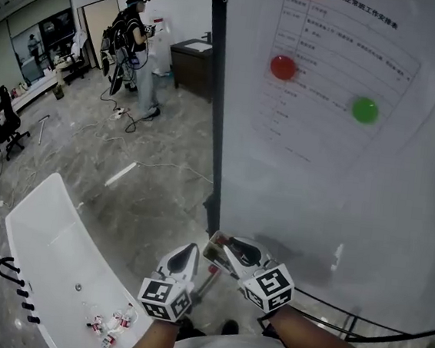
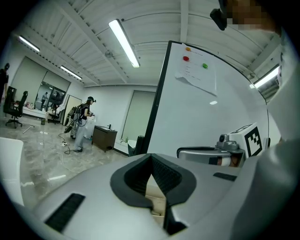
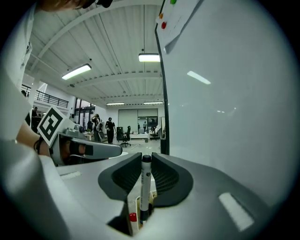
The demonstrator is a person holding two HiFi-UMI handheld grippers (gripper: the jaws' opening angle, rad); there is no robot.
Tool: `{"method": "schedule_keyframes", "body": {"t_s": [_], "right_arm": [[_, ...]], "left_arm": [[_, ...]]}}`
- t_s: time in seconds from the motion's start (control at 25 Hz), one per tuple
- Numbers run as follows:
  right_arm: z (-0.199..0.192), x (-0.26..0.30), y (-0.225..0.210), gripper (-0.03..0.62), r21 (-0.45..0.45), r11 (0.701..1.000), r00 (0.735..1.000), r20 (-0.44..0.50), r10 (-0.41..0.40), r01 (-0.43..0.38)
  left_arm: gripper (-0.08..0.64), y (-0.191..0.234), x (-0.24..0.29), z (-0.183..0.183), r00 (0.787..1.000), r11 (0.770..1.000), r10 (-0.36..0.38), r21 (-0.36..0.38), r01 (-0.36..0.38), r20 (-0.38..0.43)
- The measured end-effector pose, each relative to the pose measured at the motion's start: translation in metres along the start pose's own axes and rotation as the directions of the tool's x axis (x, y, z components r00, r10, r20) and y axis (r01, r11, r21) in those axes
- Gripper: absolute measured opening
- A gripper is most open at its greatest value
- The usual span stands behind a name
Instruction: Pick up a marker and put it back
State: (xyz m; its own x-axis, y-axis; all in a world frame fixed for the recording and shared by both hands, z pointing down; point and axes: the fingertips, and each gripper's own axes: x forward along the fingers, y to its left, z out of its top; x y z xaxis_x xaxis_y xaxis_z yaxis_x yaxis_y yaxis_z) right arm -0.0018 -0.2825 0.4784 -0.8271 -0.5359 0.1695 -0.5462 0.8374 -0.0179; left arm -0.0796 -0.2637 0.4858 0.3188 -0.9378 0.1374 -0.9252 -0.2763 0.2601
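I hold the marker (image 3: 145, 183) in the right gripper (image 3: 146, 157) jaws by the whiteboard (image 3: 229, 103), left gripper (image 2: 151, 157) jaws closed, empty; putting it back seems left.

One downward, two upward, whiteboard (image 1: 369, 201) shared

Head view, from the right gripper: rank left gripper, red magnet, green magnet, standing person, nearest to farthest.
1. left gripper: right beside it, on its left.
2. green magnet and red magnet: up on the whiteboard; these two are too close to call.
3. standing person: far across the room, upper left.
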Motion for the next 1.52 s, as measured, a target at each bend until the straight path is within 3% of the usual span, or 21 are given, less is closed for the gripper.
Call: {"method": "schedule_keyframes", "body": {"t_s": [0.92, 1.24, 1.52], "right_arm": [[0.017, -0.008, 0.009, 0.066, -0.017, 1.0, 1.0, 0.028, 0.012, -0.011], [0.004, 0.003, 0.012, 0.066, -0.068, 0.997, 0.999, -0.037, 0.023, -0.026], [-0.032, 0.025, 0.02, 0.066, -0.186, 0.979, 0.985, -0.162, 0.05, -0.081]], "left_arm": [[0.003, -0.01, -0.004, 0.011, 0.999, 1.0, 0.019, 0.007, -0.02, 0.039], [0.005, -0.004, -0.006, 0.011, 0.999, 1.0, 0.023, 0.004, -0.023, 0.042], [0.003, 0.01, -0.008, 0.005, 0.998, 0.999, 0.047, -0.026, -0.046, 0.04]]}}
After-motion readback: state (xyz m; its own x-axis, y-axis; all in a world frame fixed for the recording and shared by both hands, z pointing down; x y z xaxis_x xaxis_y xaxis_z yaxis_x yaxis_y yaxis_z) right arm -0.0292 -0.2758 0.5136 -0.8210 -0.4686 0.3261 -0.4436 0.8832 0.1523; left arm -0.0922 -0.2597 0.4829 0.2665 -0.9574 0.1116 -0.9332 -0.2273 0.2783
